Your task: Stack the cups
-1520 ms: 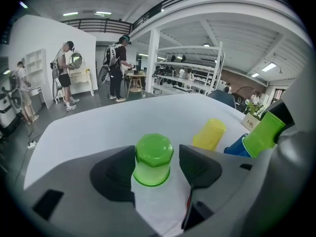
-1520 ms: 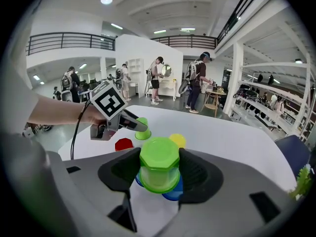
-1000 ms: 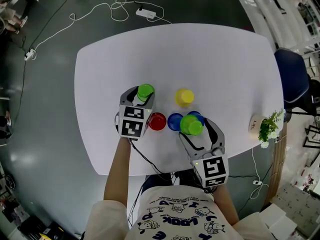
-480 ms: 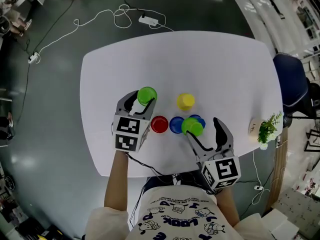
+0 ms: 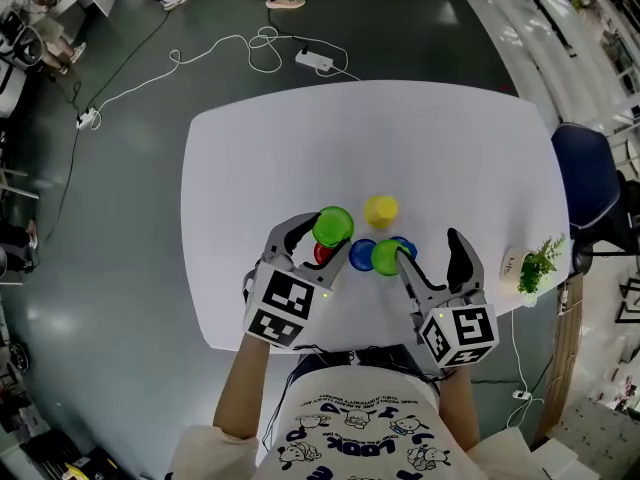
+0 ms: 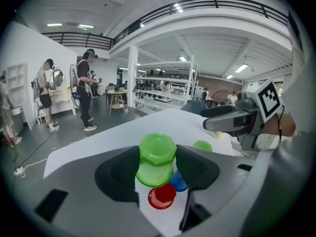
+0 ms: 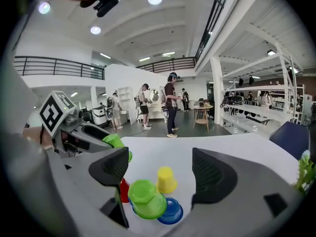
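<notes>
The left gripper (image 6: 157, 168) has its jaws clamped on an upturned green cup (image 6: 156, 152), holding it off the table (image 5: 250, 158). A red cup (image 6: 162, 196) and a blue cup (image 6: 178, 181) stand on the table below the jaws and just beyond their tips. The right gripper (image 7: 159, 168) has just been opening its jaws, which stand wide apart and grip nothing; a second green cup (image 7: 146, 198) sits upturned on a second blue cup (image 7: 171, 212) low between them, nearer the left jaw and untouched, with a yellow cup (image 7: 167, 179) just past it.
</notes>
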`<state>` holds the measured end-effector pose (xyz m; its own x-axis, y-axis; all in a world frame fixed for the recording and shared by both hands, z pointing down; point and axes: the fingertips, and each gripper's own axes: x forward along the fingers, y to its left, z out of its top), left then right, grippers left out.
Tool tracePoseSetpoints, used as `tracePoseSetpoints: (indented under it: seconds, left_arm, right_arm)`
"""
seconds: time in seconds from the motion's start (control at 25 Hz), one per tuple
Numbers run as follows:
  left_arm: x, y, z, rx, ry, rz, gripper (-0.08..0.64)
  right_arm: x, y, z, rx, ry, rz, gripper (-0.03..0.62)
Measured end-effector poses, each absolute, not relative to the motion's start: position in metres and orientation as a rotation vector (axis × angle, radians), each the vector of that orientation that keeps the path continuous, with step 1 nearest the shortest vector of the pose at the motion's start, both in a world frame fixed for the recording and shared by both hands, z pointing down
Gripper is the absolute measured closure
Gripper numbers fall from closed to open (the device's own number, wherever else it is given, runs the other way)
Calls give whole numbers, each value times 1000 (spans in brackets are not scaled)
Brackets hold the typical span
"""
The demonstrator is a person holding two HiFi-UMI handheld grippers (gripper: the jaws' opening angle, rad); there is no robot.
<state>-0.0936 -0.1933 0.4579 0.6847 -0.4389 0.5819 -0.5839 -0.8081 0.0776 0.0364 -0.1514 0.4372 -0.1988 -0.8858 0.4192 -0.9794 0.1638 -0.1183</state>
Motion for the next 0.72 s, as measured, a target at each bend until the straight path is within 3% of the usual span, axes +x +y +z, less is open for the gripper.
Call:
tracePoseSetpoints:
  seconds: [0.72]
  left_arm:
    - [-63,-141,491,2582,-655,1006,316]
  right_arm:
    - [74,-182,448,1778,-2172,607,181]
